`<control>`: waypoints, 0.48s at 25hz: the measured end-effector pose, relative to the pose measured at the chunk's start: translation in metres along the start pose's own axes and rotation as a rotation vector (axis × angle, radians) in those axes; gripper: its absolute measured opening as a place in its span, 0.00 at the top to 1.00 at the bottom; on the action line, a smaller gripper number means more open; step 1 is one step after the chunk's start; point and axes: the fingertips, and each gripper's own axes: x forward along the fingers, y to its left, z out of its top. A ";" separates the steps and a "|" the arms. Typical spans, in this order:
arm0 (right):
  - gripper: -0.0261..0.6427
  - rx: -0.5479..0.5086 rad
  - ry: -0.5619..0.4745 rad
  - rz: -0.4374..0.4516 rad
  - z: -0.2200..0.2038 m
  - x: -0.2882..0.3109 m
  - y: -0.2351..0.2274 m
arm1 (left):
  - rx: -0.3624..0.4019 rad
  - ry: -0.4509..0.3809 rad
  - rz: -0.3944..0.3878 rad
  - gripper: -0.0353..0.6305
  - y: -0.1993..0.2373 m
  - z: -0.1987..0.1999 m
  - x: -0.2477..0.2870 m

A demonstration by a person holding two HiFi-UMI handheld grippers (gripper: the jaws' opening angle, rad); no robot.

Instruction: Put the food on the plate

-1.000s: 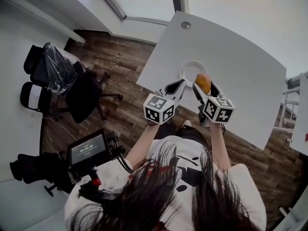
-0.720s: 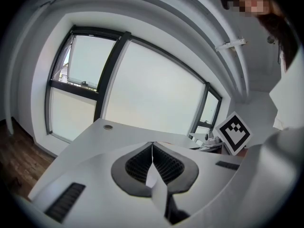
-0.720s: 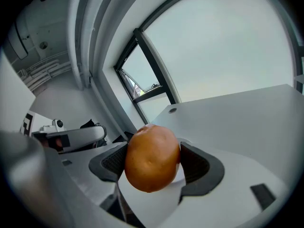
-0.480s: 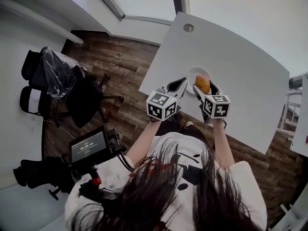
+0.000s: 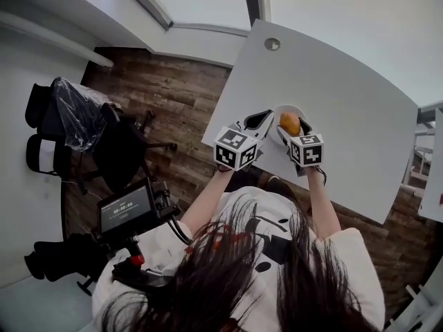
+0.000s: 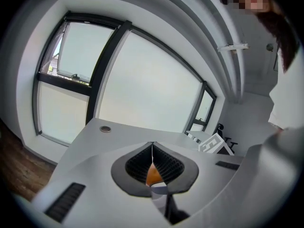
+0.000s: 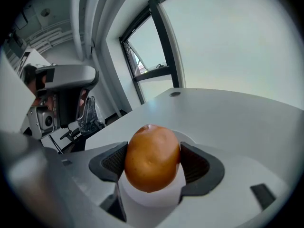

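A round orange-brown piece of food (image 5: 289,122) is held in my right gripper (image 5: 295,127), whose jaws are shut on its two sides. In the right gripper view the food (image 7: 152,158) fills the gap between the dark pads (image 7: 197,165), and the white plate (image 7: 149,198) lies just beneath it. The plate (image 5: 284,107) sits near the front edge of the white table (image 5: 346,109). My left gripper (image 5: 267,115) is shut and empty just left of the plate. The left gripper view shows its jaws (image 6: 152,148) meeting, with a sliver of food (image 6: 153,175) behind them.
A round cable grommet (image 5: 272,43) sits at the table's far end. Black office chairs (image 5: 83,126) stand on the wood floor (image 5: 173,109) to the left. A camera rig with a screen (image 5: 127,209) hangs by the person's left side. Another table edge (image 5: 432,185) is at the far right.
Both grippers have moved forward over the table. The food, held by the right gripper throughout, has gone from the plate's near edge to over the plate.
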 end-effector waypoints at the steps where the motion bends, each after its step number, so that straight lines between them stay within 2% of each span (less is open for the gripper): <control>1: 0.43 -0.002 0.004 -0.002 -0.003 -0.001 -0.001 | 0.002 0.002 -0.005 0.94 -0.002 0.000 0.001; 12: 0.43 -0.037 -0.003 -0.013 -0.016 -0.006 -0.008 | 0.009 0.021 -0.025 0.94 -0.008 -0.005 0.004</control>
